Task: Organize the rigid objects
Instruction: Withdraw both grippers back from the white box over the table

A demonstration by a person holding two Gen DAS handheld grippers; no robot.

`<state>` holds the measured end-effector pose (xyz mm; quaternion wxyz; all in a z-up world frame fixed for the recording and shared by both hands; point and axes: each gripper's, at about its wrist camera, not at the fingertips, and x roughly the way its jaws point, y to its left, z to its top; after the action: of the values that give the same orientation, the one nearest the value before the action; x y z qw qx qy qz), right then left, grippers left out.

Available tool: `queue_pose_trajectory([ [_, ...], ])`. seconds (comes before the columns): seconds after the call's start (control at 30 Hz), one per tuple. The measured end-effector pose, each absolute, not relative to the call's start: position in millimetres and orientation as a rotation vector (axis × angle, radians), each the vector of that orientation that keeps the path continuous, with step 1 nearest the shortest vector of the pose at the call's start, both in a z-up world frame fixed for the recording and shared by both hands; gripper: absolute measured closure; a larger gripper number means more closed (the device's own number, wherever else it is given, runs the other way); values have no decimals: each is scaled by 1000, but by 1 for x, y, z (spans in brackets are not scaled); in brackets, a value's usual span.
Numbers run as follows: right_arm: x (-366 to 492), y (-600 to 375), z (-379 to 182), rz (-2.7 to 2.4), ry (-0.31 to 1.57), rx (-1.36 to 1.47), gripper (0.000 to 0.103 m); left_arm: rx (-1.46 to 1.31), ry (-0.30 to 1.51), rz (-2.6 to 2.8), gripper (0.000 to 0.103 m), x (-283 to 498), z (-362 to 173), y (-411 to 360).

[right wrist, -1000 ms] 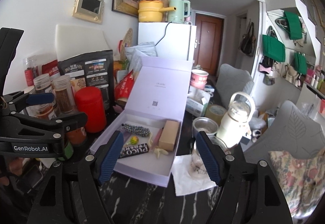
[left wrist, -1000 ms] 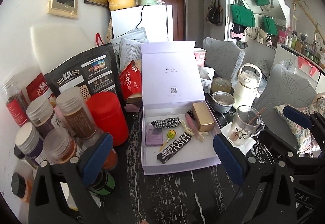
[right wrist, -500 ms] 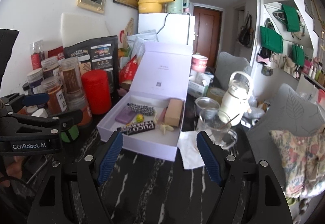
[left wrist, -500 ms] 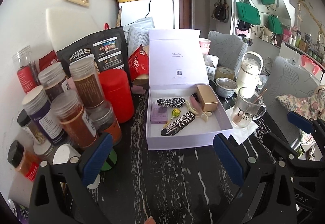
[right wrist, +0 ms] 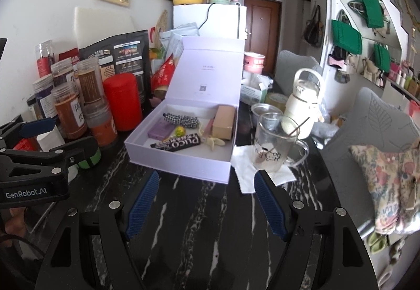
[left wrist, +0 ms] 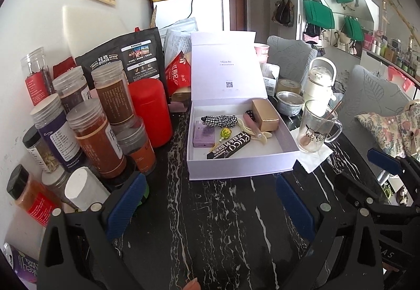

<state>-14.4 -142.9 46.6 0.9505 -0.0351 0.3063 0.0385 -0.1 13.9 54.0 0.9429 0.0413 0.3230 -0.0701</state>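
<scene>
An open lilac gift box (left wrist: 236, 166) (right wrist: 181, 161) sits on the black marble table, lid upright. Inside lie a gold box (left wrist: 265, 111) (right wrist: 223, 122), a checked fabric roll (left wrist: 219, 120) (right wrist: 181, 119), a purple case (left wrist: 203, 133) (right wrist: 160, 130), a black PUCO bar (left wrist: 228, 149) (right wrist: 176, 144), a yellow-green sweet (left wrist: 225, 133) and a cream clip (left wrist: 262, 135). My left gripper (left wrist: 210, 202) is open and empty, short of the box. My right gripper (right wrist: 206, 202) is open and empty, just before the box's front wall.
Spice jars (left wrist: 97, 137) and a red canister (left wrist: 151, 111) crowd the left. A glass mug (left wrist: 315, 127) (right wrist: 273, 145) on a napkin, a steel cup (left wrist: 288, 103) and a white thermos (left wrist: 320, 79) stand right of the box. A floral cushion (right wrist: 391, 182) lies right.
Both grippers have pulled back and up from the box; it now looks smaller and farther, with more bare table in front. Jaws stay open.
</scene>
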Motion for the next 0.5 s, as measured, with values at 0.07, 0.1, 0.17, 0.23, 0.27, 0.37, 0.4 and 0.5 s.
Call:
queue_pose_trajectory([
  [0.07, -16, -145, 46, 72, 623, -68, 27, 87, 664, -148, 2, -1, 52, 12],
  [0.1, -16, -145, 46, 70, 623, -69, 27, 86, 667, -150, 2, -2, 51, 11],
  [0.17, -17, -146, 45, 67, 624, -71, 27, 81, 676, -153, 2, -2, 49, 11],
  [0.23, -18, -146, 45, 69, 626, -72, 27, 74, 683, -154, 2, -2, 47, 11],
  [0.27, -17, -146, 45, 69, 628, -72, 27, 73, 688, -153, 2, -1, 46, 10],
  [0.37, -17, -147, 43, 67, 633, -75, 27, 70, 702, -153, 2, 0, 43, 11],
  [0.4, -16, -147, 43, 67, 634, -76, 27, 70, 703, -153, 2, 0, 43, 11],
  [0.5, -15, -147, 42, 67, 637, -78, 27, 73, 708, -149, 2, 1, 42, 11],
])
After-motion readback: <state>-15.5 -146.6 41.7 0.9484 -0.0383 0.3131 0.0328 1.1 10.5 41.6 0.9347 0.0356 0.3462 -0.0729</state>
